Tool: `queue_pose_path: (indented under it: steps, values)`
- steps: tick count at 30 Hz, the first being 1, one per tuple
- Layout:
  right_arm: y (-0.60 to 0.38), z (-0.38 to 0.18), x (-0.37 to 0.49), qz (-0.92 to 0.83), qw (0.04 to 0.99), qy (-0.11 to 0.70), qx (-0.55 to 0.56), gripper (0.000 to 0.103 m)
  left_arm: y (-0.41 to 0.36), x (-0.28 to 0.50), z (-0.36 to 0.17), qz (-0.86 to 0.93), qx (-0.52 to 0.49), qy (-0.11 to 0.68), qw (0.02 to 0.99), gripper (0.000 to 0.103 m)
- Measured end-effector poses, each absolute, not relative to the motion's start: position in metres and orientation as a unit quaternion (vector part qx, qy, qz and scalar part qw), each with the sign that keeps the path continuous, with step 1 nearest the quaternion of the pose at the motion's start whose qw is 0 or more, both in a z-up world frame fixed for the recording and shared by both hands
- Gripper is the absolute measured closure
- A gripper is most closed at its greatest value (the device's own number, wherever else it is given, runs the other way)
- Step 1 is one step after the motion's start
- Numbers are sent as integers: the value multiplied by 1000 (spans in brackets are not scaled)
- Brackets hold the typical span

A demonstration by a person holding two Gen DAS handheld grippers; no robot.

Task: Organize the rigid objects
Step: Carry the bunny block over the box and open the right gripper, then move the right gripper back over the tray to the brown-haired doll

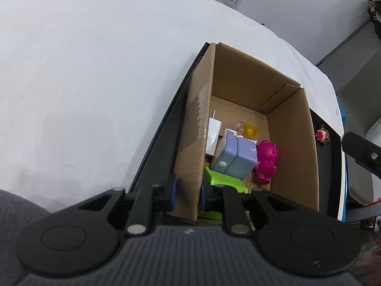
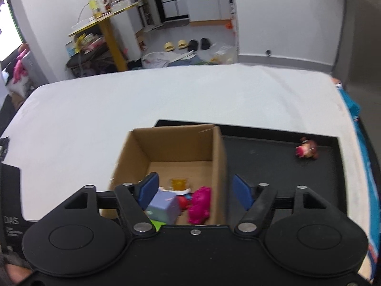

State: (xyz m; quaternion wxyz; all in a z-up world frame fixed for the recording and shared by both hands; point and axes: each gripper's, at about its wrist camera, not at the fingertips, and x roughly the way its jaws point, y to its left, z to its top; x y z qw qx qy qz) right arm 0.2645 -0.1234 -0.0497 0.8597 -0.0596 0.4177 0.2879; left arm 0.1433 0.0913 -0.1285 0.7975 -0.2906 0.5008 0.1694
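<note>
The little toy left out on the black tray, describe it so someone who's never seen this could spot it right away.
Start at the open brown cardboard box standing on the shallow black tray on the white cloth. To the box's right, alone near the tray's far right corner, sits a small brown and pink toy figure. Every other toy, including the magenta bear, lies inside the box.

Both views are evenly lit by soft, diffuse indoor light, and the white tabletop (image 1: 83, 76) reads bright without harsh shadows. A strip of tape on the cardboard box (image 1: 293, 143) wall shows pale glare, and the box interior is dimmer. Fisheye distortion bends the edges, and the right wrist view is blurred, especially the small figurine (image 2: 306, 151) at right.
</note>
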Motion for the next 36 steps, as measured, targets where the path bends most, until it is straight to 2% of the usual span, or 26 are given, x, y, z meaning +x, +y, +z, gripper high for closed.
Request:
queue_pose_path:
  steps: [3, 26, 36]
  values:
    - [-138, -53, 272, 271, 868, 410, -64, 23, 91, 141, -128, 170, -290, 500, 798, 85]
    - [-212, -109, 350, 176, 883, 435, 15, 23, 88, 146, -123, 172, -267, 511, 798, 85]
    - [-209, -139, 384, 175, 879, 442, 34, 31, 86, 141, -122, 164, -256, 514, 802, 85]
